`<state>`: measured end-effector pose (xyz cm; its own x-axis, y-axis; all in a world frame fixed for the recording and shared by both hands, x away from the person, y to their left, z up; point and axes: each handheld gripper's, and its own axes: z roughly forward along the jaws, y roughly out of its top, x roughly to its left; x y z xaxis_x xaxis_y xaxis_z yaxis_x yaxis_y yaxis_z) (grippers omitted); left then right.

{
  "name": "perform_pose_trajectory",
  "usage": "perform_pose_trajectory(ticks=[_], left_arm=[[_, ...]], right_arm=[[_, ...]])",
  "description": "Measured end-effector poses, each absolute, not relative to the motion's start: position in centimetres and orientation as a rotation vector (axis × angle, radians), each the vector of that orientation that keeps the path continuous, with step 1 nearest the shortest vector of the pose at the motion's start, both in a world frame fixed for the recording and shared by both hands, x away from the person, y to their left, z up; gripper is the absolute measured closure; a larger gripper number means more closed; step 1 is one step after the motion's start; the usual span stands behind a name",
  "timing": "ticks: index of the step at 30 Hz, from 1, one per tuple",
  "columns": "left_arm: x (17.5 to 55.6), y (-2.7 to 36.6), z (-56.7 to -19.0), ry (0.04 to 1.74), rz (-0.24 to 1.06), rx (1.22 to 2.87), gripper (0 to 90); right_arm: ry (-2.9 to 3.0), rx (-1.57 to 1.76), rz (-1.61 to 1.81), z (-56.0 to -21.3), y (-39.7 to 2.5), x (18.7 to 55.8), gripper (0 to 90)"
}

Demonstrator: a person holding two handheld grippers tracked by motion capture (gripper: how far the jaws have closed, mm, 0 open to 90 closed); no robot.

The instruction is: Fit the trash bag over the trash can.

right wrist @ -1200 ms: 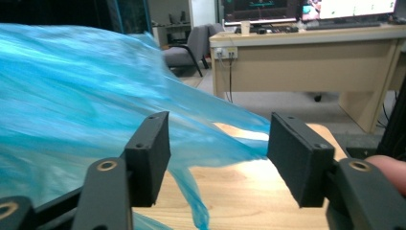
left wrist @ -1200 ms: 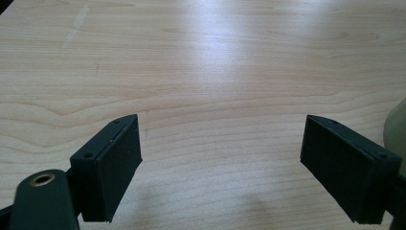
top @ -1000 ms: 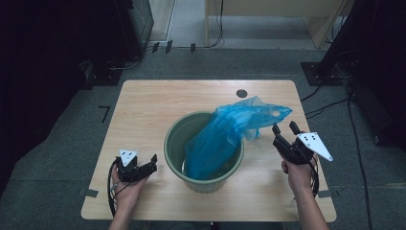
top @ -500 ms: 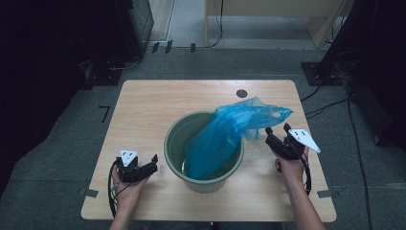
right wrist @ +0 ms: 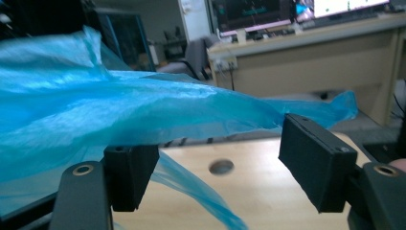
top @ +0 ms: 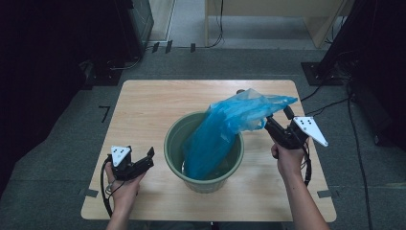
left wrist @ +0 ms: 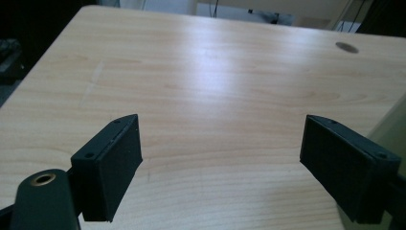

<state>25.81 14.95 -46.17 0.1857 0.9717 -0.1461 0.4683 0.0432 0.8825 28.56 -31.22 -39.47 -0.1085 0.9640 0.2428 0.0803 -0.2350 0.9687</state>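
At tabletop (top: 143, 110) centre, toward 6 o'clock: green bin (top: 203, 179), upright, blue bag (top: 225, 129) partly inside, its upper end trailing out over the rim toward 2 o'clock. At 3 o'clock of the bin: right claw (top: 275, 118), jaws spread, loose bag film lying between and above them, not pinched; seen closer in the right gripper view as bag (right wrist: 143, 120) across spread right claw (right wrist: 220, 167). At 8 o'clock, near the tabletop edge: left claw (top: 149, 158), jaws spread wide over bare wood, pointing toward the bin, holding nothing; same spread in the left gripper view (left wrist: 220, 167).
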Motion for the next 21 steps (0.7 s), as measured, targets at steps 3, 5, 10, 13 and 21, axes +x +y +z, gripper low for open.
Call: perform_pose_trajectory(ticks=[3, 5, 10, 13, 21], left_arm=[[25.5, 14.9, -45.2, 1.394, 0.710, 1.545, 13.9], [25.4, 15.0, -44.4, 1.384, 0.681, 1.518, 13.9], [24.5, 14.8, -41.2, 1.313, 0.668, 1.452, 13.9], [24.0, 14.1, -39.4, 1.255, 0.695, 1.440, 13.9], [23.3, 11.4, -35.4, 1.096, 0.689, 1.453, 13.9]], right_arm=[[1.216, 1.326, 1.478, -37.8, -30.3, 28.3, 30.2], [1.214, 1.293, 1.494, -36.8, -29.5, 28.0, 30.2], [1.220, 1.221, 1.544, -34.8, -27.7, 27.5, 30.2], [1.228, 1.185, 1.563, -33.7, -26.6, 27.4, 30.3], [1.246, 1.086, 1.581, -31.6, -23.9, 26.7, 30.4]])
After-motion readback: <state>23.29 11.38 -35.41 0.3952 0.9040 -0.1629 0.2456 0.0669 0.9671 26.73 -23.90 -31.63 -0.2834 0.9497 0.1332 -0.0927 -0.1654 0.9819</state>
